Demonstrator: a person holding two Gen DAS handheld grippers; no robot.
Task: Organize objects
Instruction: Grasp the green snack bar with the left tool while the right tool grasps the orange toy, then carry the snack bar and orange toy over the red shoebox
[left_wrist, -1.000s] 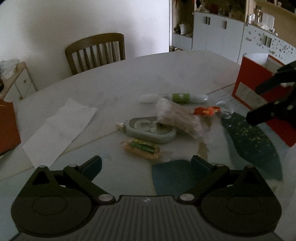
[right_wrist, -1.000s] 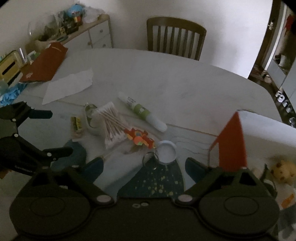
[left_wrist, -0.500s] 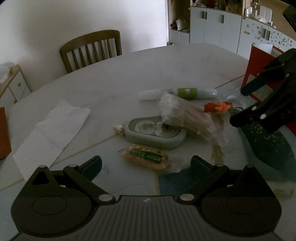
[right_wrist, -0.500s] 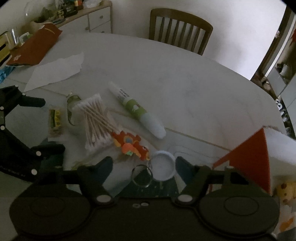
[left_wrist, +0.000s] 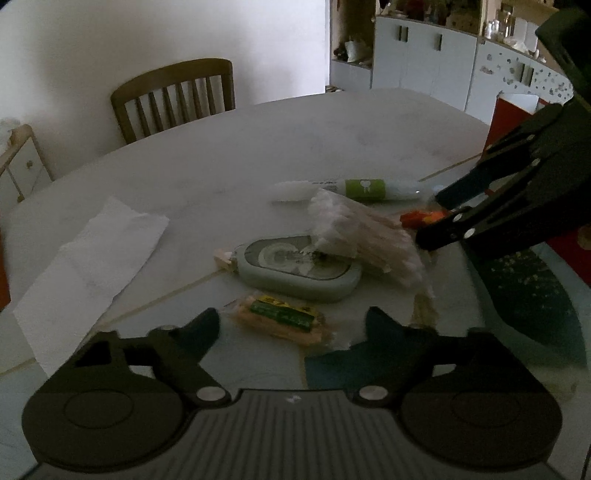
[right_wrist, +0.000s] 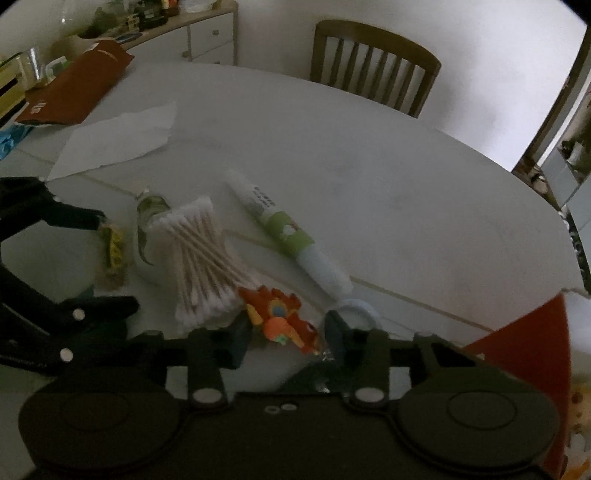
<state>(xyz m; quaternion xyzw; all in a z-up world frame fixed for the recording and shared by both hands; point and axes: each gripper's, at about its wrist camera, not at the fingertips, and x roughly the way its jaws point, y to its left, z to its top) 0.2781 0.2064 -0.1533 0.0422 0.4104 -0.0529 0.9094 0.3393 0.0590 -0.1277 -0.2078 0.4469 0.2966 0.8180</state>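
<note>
An orange dragon keychain (right_wrist: 282, 318) lies on the table between the jaws of my right gripper (right_wrist: 286, 334), which is open around it. Beside it lie a bundle of cotton swabs (right_wrist: 201, 254), a green-labelled tube (right_wrist: 286, 232), a grey tape dispenser (left_wrist: 299, 267) and a small yellow-green packet (left_wrist: 282, 319). My left gripper (left_wrist: 291, 328) is open and empty, low over the table just short of the packet. The right gripper also shows at the right of the left wrist view (left_wrist: 436, 218), with the keychain (left_wrist: 421, 218) at its tips.
A white paper sheet (left_wrist: 92, 266) lies at the left. A red box (right_wrist: 532, 332) stands at the right edge. A white round lid (right_wrist: 356, 310) lies by the keychain. A wooden chair (right_wrist: 373, 66) stands beyond the table. A red bag (right_wrist: 77, 88) lies far left.
My right gripper has dropped and moved forward, so the keychain now sits between its narrowed jaws. My left gripper has moved closer to the packet.
</note>
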